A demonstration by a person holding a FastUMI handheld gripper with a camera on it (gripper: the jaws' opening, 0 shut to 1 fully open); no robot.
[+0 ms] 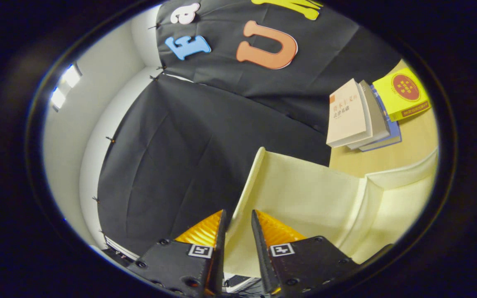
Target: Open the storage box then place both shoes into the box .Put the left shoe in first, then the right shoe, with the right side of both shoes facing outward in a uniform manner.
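While the storage box's pale lid [304, 190] stands raised just ahead of the fingers, its near edge running down into the narrow gap between them, the gripper [238, 217] looks to be pinching that edge (real contact I cannot confirm). To open it well, swing the lid fully back in its hinge arc, clear of the books [358, 116] on the bench [412, 136] beyond.

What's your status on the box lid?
Gripper jaws nearly closed on the edge of the cream plastic storage box lid, lid raised. Shoes not seen. Stack of books and a yellow box beyond on the wooden table.
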